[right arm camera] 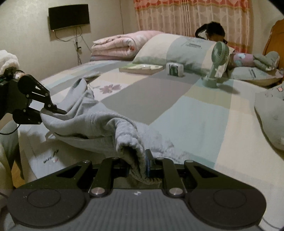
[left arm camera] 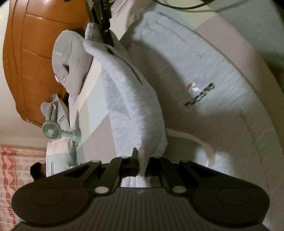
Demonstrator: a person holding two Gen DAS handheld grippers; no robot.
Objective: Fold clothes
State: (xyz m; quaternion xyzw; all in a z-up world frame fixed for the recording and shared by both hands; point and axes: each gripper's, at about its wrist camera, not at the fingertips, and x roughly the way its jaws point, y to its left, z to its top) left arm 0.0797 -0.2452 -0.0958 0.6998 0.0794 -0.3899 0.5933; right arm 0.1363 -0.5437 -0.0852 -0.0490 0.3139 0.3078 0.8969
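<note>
**Grey garment held at two ends over the bed**

Patchwork bedding in pale blue, grey, cream and green covers the bed (right arm camera: 177,99) that fills my right wrist view, with a cream wall behind it. Reading that view from the left: a dark flat screen (right arm camera: 69,16) hangs on the wall with cables trailing below it. Beneath it, at the left edge, my left gripper (right arm camera: 61,111) reaches in, its jaws pressed together on one end of the grey garment (right arm camera: 92,124). From there the cloth sags in a loose band across the near edge of the bed to my right gripper (right arm camera: 142,166), whose jaws stand narrow, pinching a thick rolled fold of the same garment. Below the hanging band more of its fabric lies flat on the bed, with a small printed logo (right arm camera: 50,159) showing.

Further right, a folded pink quilt (right arm camera: 115,45) lies at the far side, then a large pillow (right arm camera: 174,49) with a book (right arm camera: 140,69) and a small white box (right arm camera: 174,69) in front of it. A mint-green handheld fan (right arm camera: 215,67) stands upright on its base just right of the box. A person's dark hair (right arm camera: 211,31) shows behind the pillow, before a pink patterned curtain (right arm camera: 191,16). Grey soft toys (right arm camera: 266,62) lie at the far right by an orange wooden headboard (right arm camera: 275,39).

My left wrist view is tipped sideways: the garment stretches away from my closed jaws to the other gripper at the top.
</note>
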